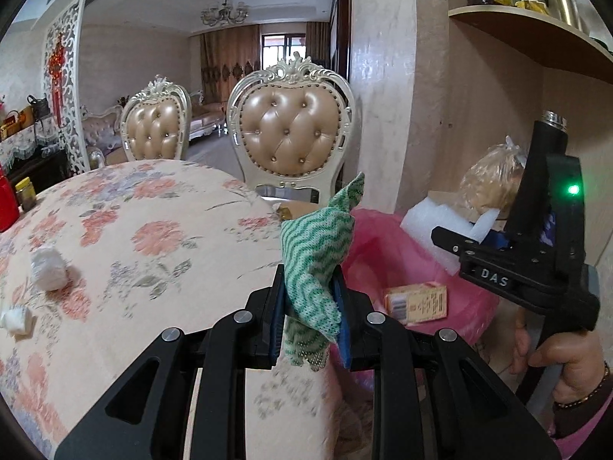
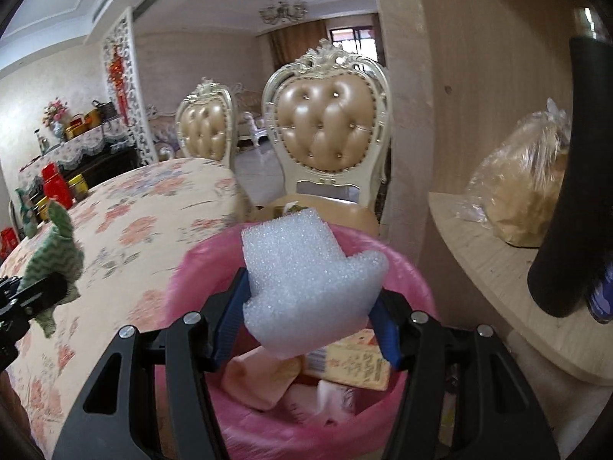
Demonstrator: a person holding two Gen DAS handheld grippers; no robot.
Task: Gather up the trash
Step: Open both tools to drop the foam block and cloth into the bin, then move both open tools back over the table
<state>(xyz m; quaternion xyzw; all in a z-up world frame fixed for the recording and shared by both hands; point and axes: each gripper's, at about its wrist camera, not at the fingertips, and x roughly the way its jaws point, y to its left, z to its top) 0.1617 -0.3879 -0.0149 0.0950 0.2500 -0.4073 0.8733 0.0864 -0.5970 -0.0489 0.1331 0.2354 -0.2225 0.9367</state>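
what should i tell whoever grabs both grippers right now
Left gripper: shut on the green cloth, at the table edge beside the bin.
Right gripper: shut on the white foam, over the pink-lined bin.
Done: yellow box already in the bin.
Left: drop foam and cloth; two white wads remain on the table.

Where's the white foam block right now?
In the right wrist view the white foam block sits clamped in the right gripper, directly above the pink-lined trash bin, beside the floral-clothed table.
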